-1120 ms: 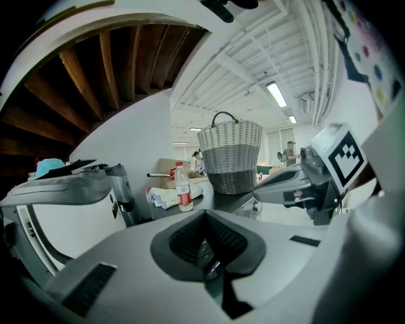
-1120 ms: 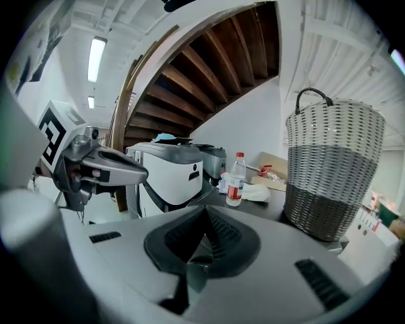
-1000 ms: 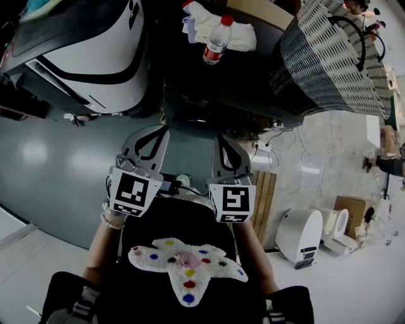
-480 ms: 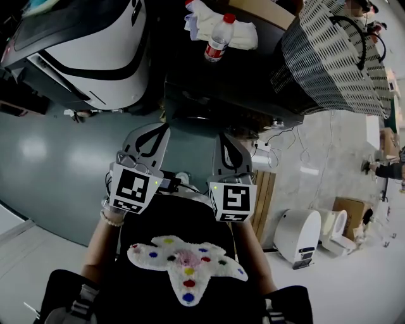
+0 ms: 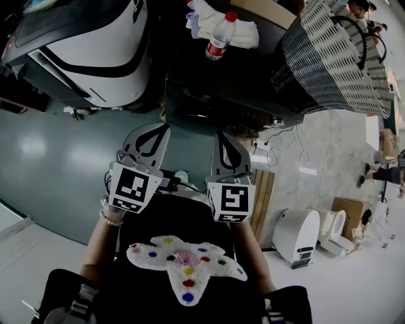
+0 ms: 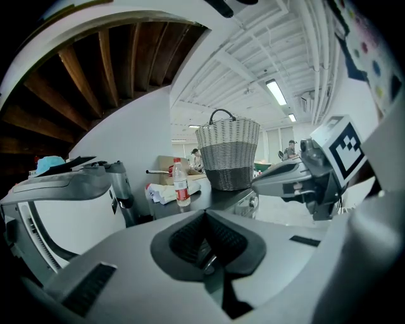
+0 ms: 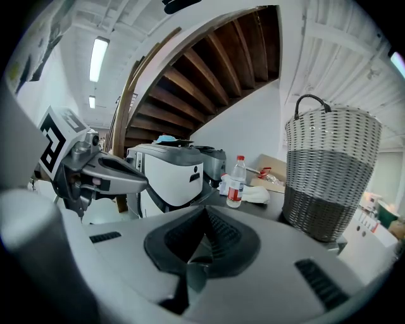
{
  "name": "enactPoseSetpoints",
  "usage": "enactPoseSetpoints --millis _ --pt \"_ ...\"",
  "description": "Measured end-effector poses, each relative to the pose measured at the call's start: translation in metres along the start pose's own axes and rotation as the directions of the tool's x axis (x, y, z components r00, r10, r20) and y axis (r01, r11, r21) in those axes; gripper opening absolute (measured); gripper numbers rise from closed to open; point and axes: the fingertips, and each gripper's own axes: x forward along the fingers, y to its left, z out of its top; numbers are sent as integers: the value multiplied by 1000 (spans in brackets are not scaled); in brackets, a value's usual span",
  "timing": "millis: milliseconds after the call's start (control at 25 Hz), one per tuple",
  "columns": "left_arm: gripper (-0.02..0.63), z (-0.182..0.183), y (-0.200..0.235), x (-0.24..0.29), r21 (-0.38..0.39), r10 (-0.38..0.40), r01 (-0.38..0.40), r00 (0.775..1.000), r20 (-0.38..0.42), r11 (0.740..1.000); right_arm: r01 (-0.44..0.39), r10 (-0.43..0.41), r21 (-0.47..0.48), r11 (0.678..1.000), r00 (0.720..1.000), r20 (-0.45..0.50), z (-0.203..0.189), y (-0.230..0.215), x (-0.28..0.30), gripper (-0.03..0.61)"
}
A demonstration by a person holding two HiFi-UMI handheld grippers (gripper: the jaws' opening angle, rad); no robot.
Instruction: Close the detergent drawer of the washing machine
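floor [image 5: 63,152] gap betw counter edge [image 5: 183,85] & l hand-held gripper [image 5: 157,128], r hand-held gripper [image 5: 223,138]; both closed, empty.

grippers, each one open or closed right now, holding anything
Left gripper: closed, jaws together, holding nothing.
Right gripper: closed, jaws together, holding nothing.

Dark worktop [image 5: 209,79] and the floor [image 5: 57,164] below it, with what each one carries.
On the worktop: a clear water bottle [image 5: 217,40] with red cap and red label, upright, just beside a crumpled white cloth [image 5: 243,35]; a tan cardboard piece [image 5: 259,6] behind the cloth; a two-tone wicker basket [image 5: 329,63] with a dark handle at the right end, apart from the bottle. Floor is grey-green on the left and pale on the right. On the pale part lie loose cables [image 5: 285,142], a slatted wooden pallet [image 5: 262,199], a rounded white appliance [image 5: 297,237] and, farther right, a cardboard box [image 5: 348,212].
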Motion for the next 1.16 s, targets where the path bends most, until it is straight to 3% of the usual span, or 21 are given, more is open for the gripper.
enactPoseSetpoints --millis 1160 --pt "11 -9 6 2 -8 -1 1 1000 -14 1000 -18 18 5 1000 999 -44 -13 9 6 3"
